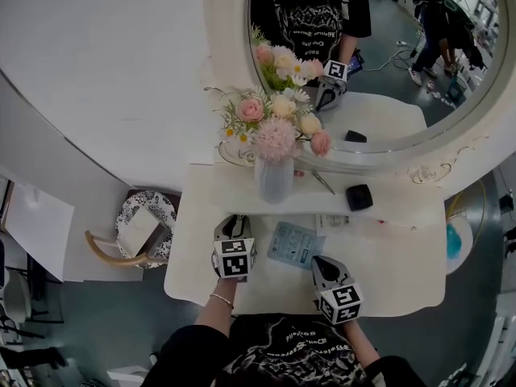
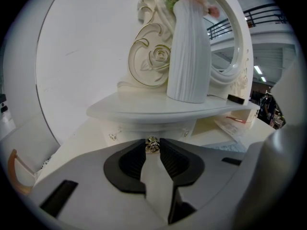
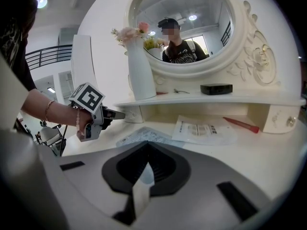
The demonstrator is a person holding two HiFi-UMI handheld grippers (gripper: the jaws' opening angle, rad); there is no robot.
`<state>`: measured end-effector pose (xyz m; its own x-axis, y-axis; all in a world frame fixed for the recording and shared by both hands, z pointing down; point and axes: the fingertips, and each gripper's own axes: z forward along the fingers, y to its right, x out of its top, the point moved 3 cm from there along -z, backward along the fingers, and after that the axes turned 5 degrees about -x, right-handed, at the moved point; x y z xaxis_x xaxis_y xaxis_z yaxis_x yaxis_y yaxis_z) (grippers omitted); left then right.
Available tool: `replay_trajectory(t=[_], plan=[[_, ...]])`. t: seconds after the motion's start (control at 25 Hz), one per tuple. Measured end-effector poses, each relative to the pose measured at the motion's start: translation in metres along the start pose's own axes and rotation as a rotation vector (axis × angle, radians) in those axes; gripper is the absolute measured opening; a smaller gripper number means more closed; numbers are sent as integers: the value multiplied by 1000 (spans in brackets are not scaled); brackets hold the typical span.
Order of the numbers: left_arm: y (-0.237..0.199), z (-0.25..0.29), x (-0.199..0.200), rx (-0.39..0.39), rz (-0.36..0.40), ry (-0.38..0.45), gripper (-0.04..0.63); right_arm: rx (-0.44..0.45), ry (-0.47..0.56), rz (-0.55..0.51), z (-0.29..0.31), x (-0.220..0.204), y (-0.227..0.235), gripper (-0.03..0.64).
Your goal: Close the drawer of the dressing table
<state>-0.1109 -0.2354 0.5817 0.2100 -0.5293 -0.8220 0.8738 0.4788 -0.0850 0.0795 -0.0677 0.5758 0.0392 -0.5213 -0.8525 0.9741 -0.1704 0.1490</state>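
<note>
While I stand at the dressing table [image 1: 403,272], my left gripper [image 1: 234,220] holds the small metal knob [image 2: 152,144] of the drawer [image 2: 139,132]. Its two jaws press on the knob from both sides, at their very tips. This drawer sits under the left end of the shelf [image 1: 387,204]. In the head view it is at about 7 o'clock from the white vase [image 1: 274,180] with flowers, which stands on the shelf just above it. How far the drawer stands out I cannot tell.

My right gripper [image 3: 147,145] is at about 4 o'clock from the left one, over the table top and apart from it. Its jaws are closed together and nothing is between them. At 10 o'clock from it a printed leaflet [image 1: 294,244] lies flat on the table. A small black box [image 1: 359,197] rests on the shelf at about 3 o'clock from the vase, in front of the oval mirror [image 1: 387,55].
</note>
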Motion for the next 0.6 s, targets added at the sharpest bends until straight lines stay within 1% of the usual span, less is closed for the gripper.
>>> replay_trajectory(t=[0.6], plan=[[-2, 3, 2, -2, 11, 1, 101, -4, -2, 2, 1, 0, 1, 11]])
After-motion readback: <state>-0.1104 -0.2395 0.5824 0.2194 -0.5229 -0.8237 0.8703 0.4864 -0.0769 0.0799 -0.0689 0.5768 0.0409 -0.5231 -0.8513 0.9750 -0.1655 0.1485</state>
